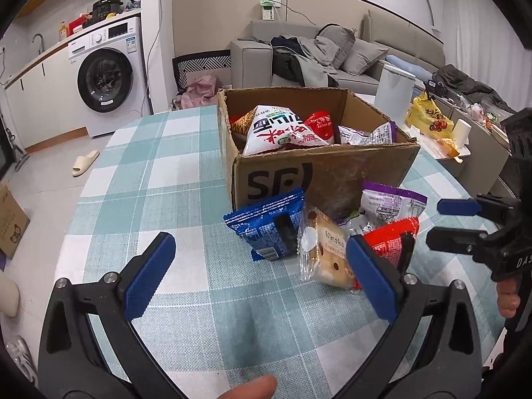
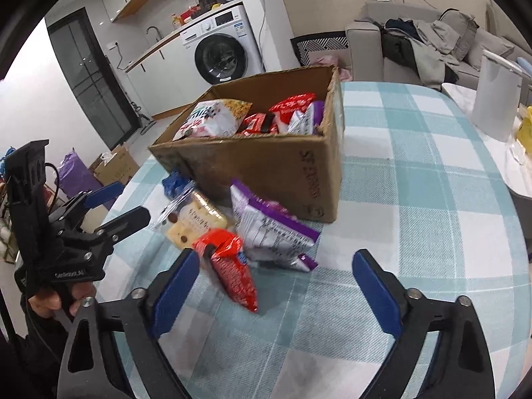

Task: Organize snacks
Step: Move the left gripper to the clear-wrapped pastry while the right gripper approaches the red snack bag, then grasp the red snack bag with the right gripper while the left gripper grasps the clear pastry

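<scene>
An open cardboard box (image 1: 326, 173) (image 2: 266, 169) stands on the checked table and holds several snack packs. In front of it lie a blue pack (image 1: 269, 222), a clear-wrapped bread pack (image 1: 324, 249) (image 2: 196, 219), a purple-and-white pack (image 1: 392, 202) (image 2: 272, 232) and a red pack (image 1: 389, 242) (image 2: 232, 266). My left gripper (image 1: 262, 279) is open and empty, just short of the packs. My right gripper (image 2: 276, 292) is open and empty, with its left finger beside the red pack. Each gripper shows in the other's view, the right (image 1: 449, 222) and the left (image 2: 116, 202).
A white bin (image 1: 394, 88) (image 2: 495, 96), a yellow bag (image 1: 429, 116) and a side table with clutter stand at the right. A sofa (image 1: 299, 56) is behind the table. A washing machine (image 1: 106, 73) and floor clutter are to the left.
</scene>
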The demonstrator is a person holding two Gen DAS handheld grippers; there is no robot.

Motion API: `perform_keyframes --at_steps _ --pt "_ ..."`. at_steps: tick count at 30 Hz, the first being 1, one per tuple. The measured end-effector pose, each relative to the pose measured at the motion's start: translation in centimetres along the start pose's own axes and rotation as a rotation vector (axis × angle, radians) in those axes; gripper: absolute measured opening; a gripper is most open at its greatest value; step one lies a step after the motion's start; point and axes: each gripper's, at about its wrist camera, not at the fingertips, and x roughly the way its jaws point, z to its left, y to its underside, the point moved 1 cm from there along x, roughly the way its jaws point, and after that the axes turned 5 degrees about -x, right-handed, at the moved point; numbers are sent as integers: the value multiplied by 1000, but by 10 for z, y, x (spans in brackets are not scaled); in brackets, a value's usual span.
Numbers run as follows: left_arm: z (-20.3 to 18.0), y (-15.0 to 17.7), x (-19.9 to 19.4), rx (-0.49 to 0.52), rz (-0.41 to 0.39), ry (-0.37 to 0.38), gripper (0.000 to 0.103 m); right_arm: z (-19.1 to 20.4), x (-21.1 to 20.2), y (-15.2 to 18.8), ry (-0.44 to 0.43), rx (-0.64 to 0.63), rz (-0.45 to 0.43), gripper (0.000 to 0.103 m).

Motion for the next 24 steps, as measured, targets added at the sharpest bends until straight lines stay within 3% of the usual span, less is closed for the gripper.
perform_keyframes --at_steps 14,24 --pt "-10 8 12 27 62 32 101 25 21 11 -96 -83 69 75" --pt "-9 13 23 16 93 45 95 27 43 13 -141 -49 83 60"
